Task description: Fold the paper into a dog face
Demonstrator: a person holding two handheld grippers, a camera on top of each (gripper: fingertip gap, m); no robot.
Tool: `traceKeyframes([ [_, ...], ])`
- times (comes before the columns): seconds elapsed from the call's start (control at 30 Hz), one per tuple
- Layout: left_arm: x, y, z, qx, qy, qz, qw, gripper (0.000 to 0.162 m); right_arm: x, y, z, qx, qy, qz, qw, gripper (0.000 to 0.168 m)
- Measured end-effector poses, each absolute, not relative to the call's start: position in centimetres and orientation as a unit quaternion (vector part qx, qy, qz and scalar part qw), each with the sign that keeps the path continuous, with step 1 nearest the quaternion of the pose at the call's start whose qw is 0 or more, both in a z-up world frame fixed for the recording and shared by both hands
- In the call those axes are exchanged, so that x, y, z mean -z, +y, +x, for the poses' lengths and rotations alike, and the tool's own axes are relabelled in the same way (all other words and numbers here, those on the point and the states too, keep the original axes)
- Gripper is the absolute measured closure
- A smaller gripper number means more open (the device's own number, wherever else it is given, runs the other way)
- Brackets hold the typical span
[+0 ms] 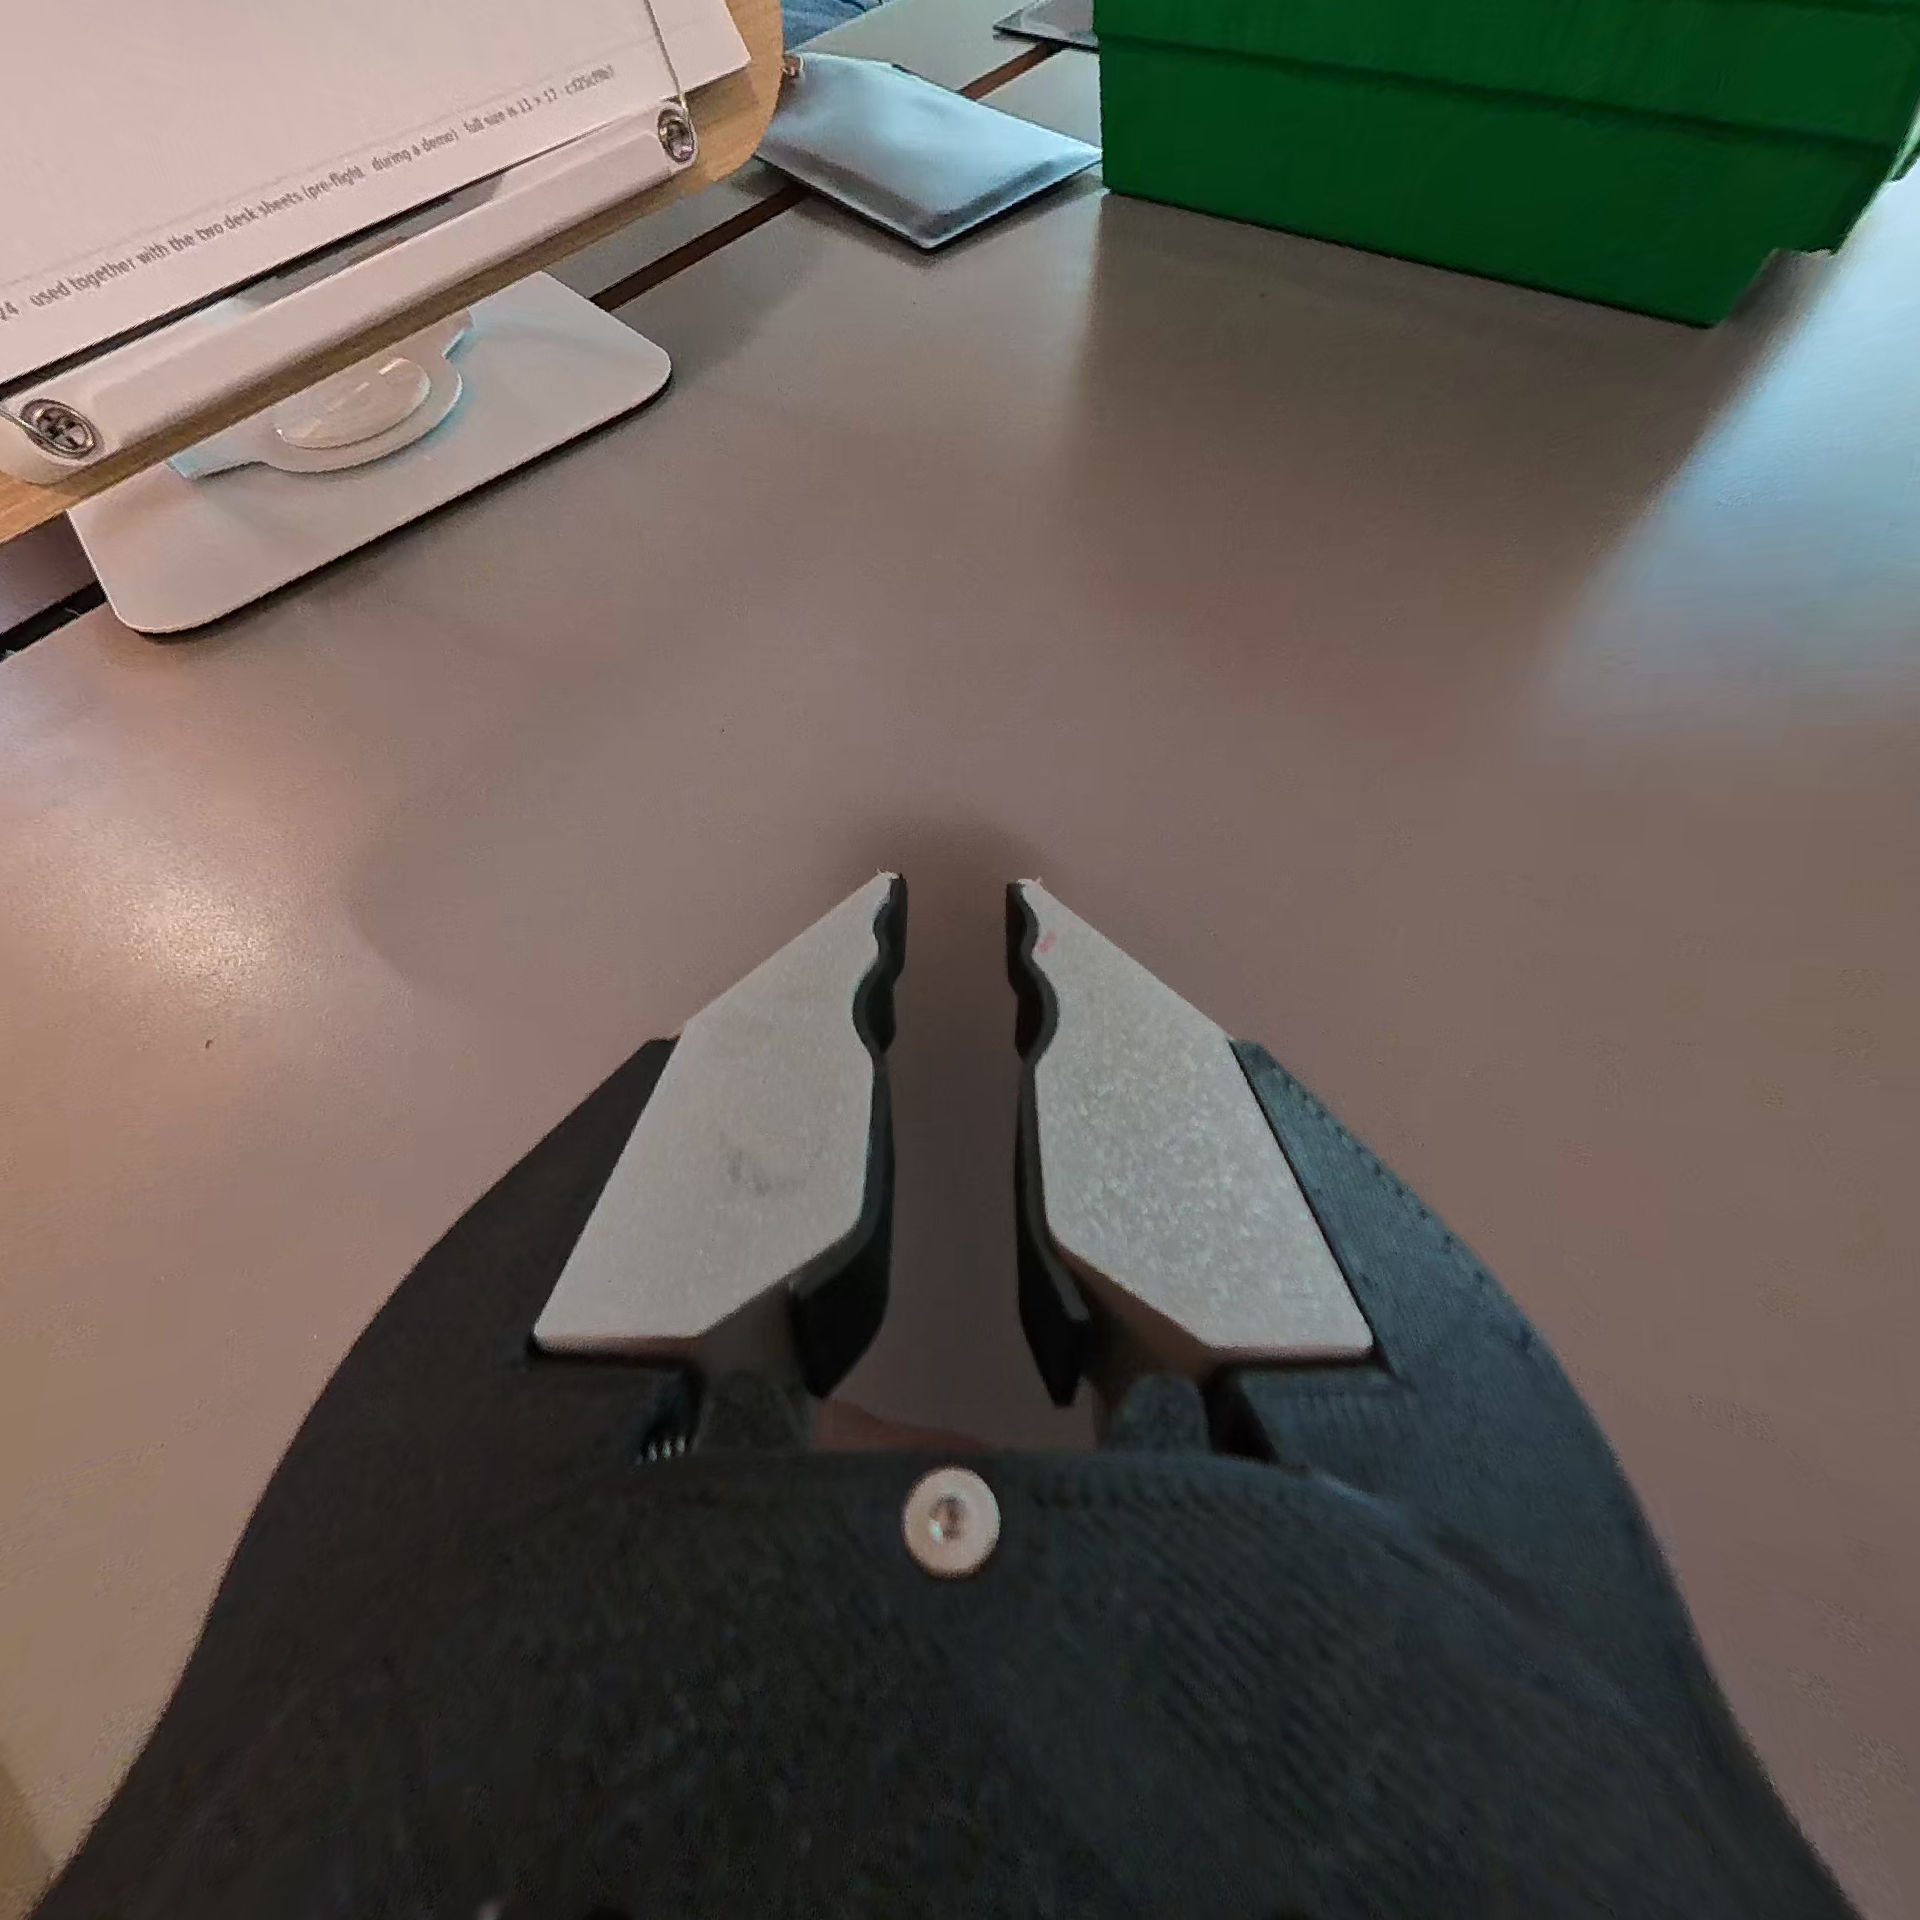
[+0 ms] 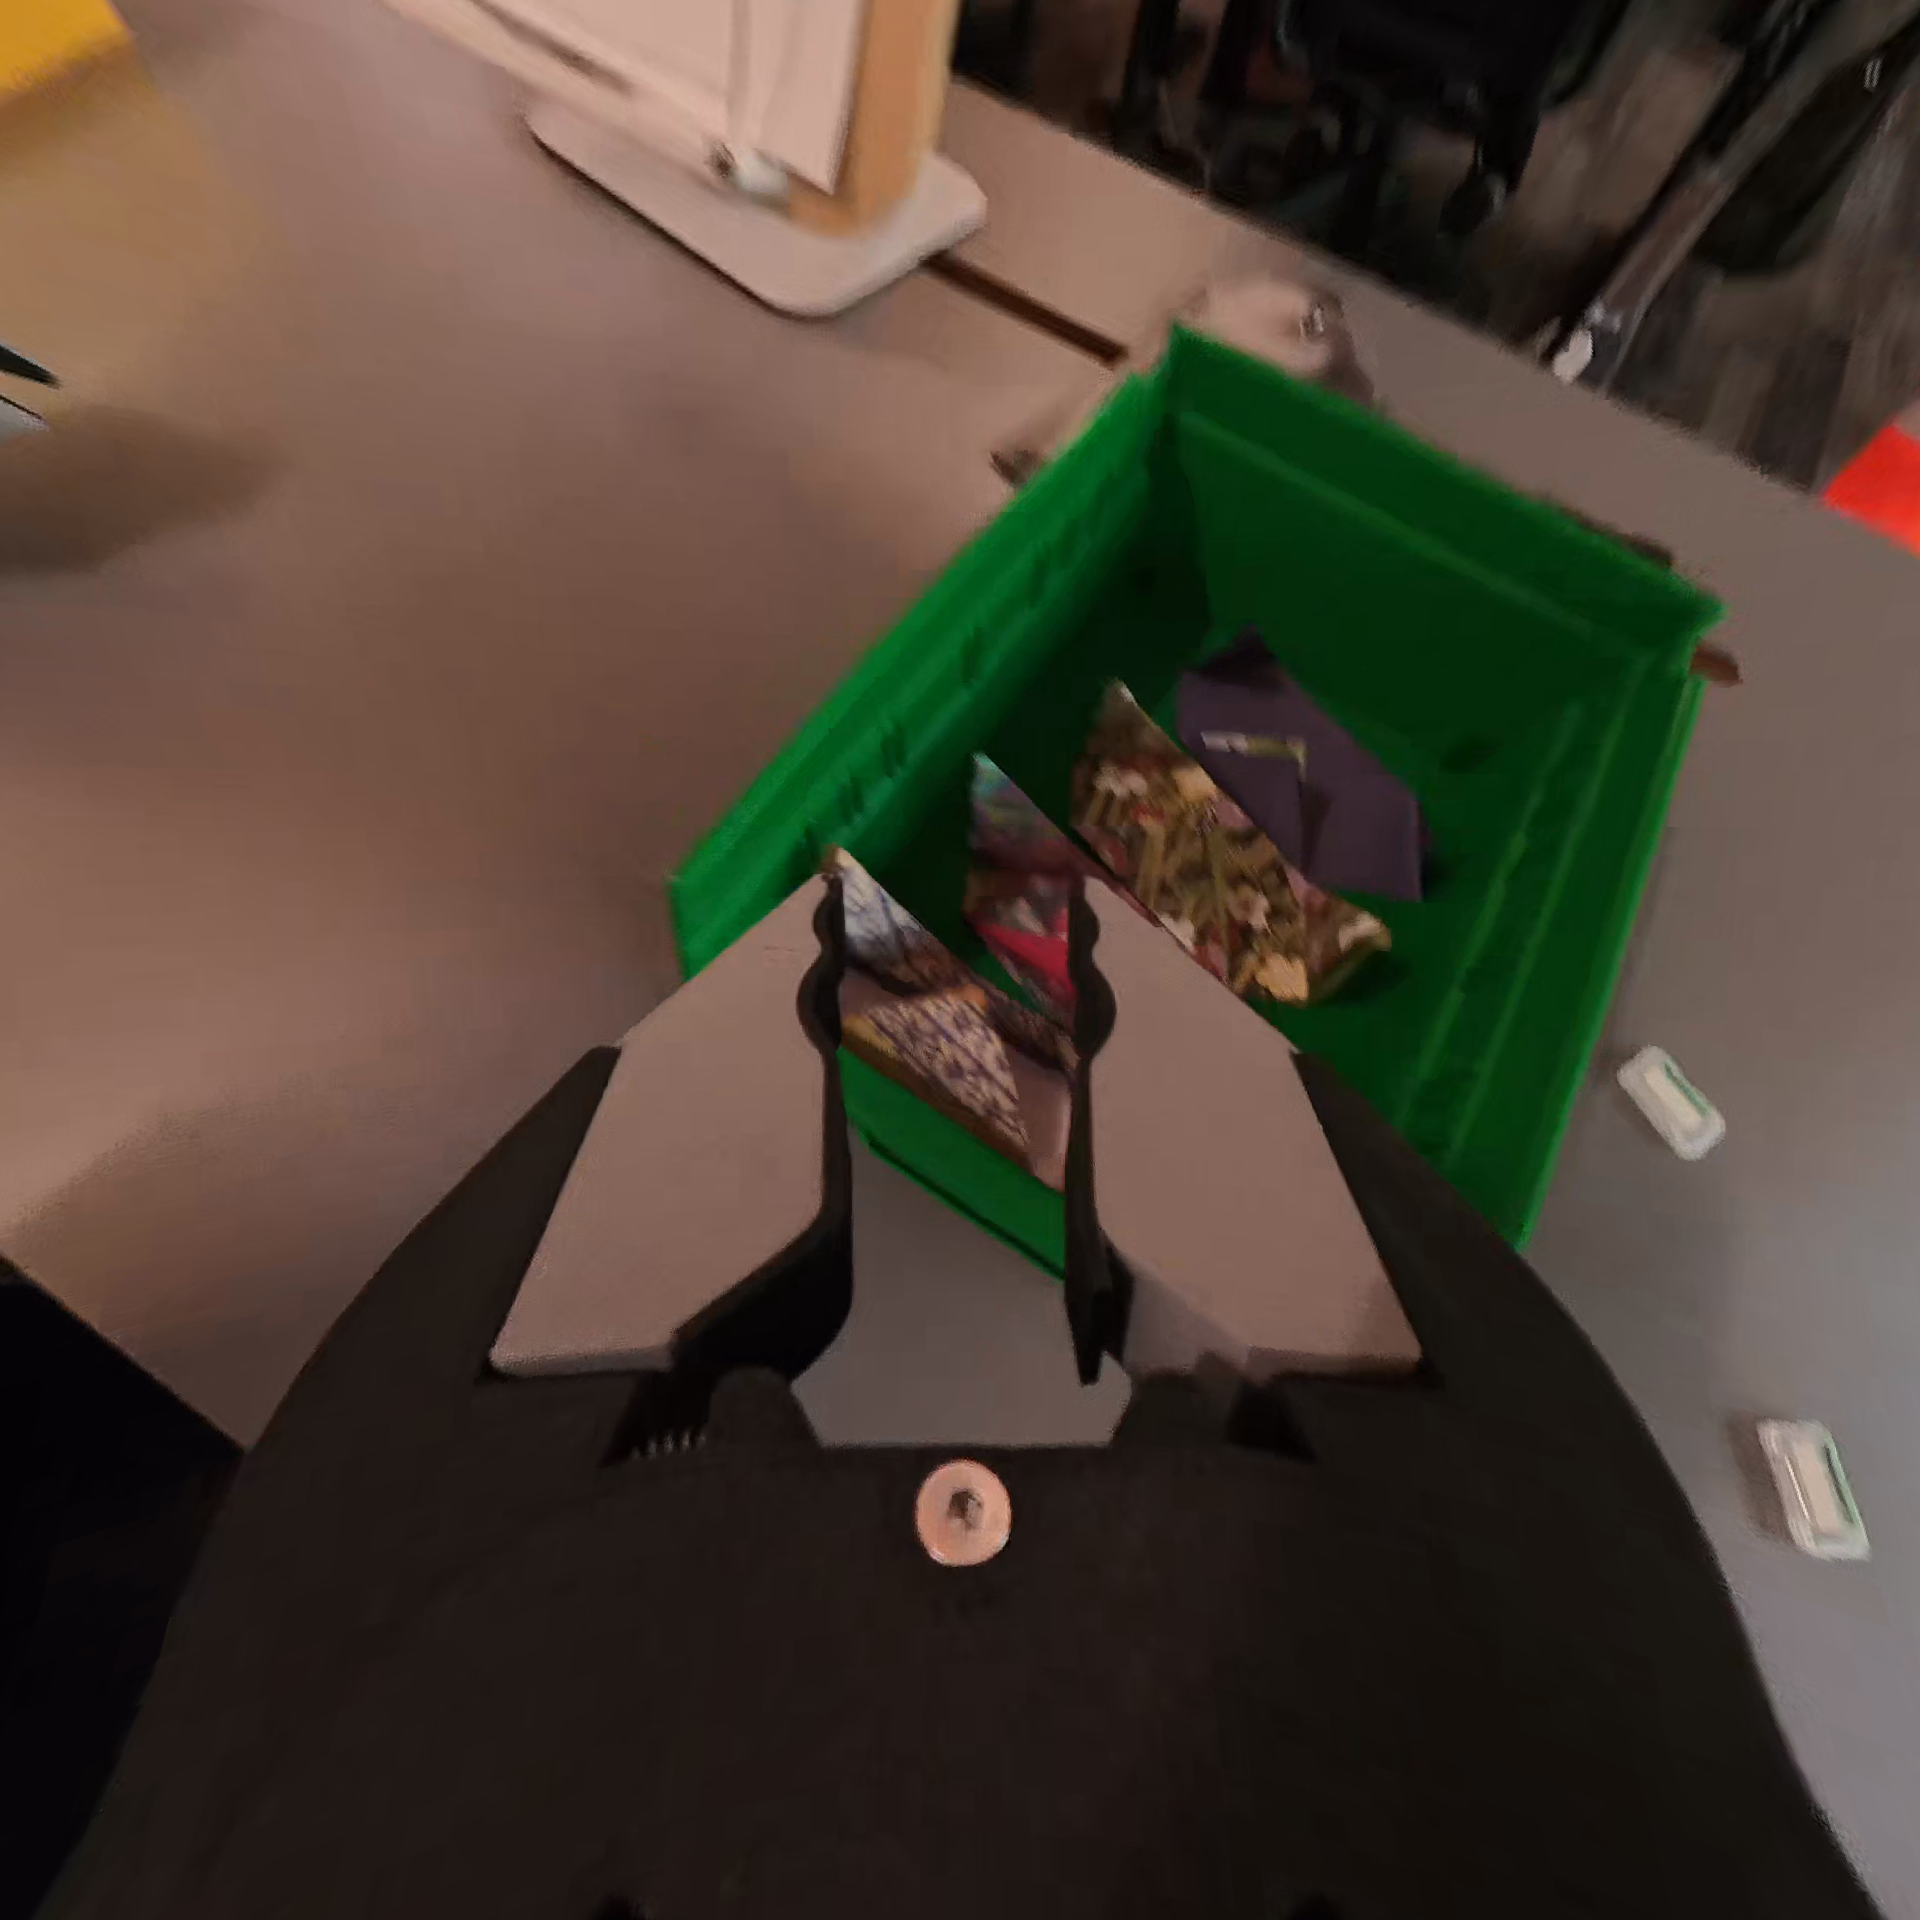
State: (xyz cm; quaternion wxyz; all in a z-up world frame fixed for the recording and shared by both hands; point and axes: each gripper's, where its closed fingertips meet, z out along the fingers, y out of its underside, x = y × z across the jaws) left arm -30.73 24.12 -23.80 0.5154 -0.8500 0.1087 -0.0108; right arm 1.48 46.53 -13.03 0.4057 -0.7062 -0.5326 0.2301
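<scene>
My left gripper is open by a narrow gap and empty, low over the bare grey-brown table. No paper shows in the left wrist view. My right gripper is open and hovers above a green box. The box holds several folded patterned papers: a blue-purple one seen between my fingers, a red multicoloured one, a floral one and a dark purple one. I cannot tell whether the blue-purple paper touches my fingers. The box also shows in the left wrist view at the far right.
A white stand holding a wooden board and a printed sheet is at the far left; it also shows in the right wrist view. A grey pouch lies behind it. Two small white packets lie right of the box. There is about 40 cm between the tips of the two grippers. The grey pouch is closer to my right gripper, around 35 cm from its tips; the left tips are 45 cm off.
</scene>
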Motion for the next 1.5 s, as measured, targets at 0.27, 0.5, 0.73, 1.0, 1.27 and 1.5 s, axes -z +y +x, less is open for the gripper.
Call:
traceKeyframes([
  [0.27, 23.9, 24.1, -30.8, 0.004, 0.108, -0.851, 0.514, 0.145, 11.7, 35.5, -9.8, -0.311, -0.621, -0.593, 0.407, 0.111],
  [0.5, 23.6, 24.2, -31.3, 0.0, 0.097, -0.848, 0.522, 0.145, 18.7, 30.5, -21.8, -0.328, -0.662, -0.569, 0.361, 0.117],
  [0.73, 23.3, 24.4, -32.8, 0.01, 0.049, -0.846, 0.53, 0.138, 22.3, 32.4, -28.3, -0.312, -0.648, -0.576, 0.389, 0.128],
  [1.0, 23.7, 24.6, -33.1, 0.018, 0.034, -0.854, 0.519, 0.136, 27.1, 33.0, -27.0, -0.276, -0.672, -0.609, 0.318, 0.126],
  [1.27, 24.0, 24.6, -33.2, 0.04, 0.022, -0.859, 0.511, 0.135, 27.6, 32.9, -26.7, -0.266, -0.682, -0.606, 0.312, 0.125],
  [1.5, 23.7, 24.5, -33.5, 0.054, 0.002, -0.853, 0.52, 0.136, 27.8, 33.1, -26.7, -0.285, -0.669, -0.624, 0.286, 0.12],
])
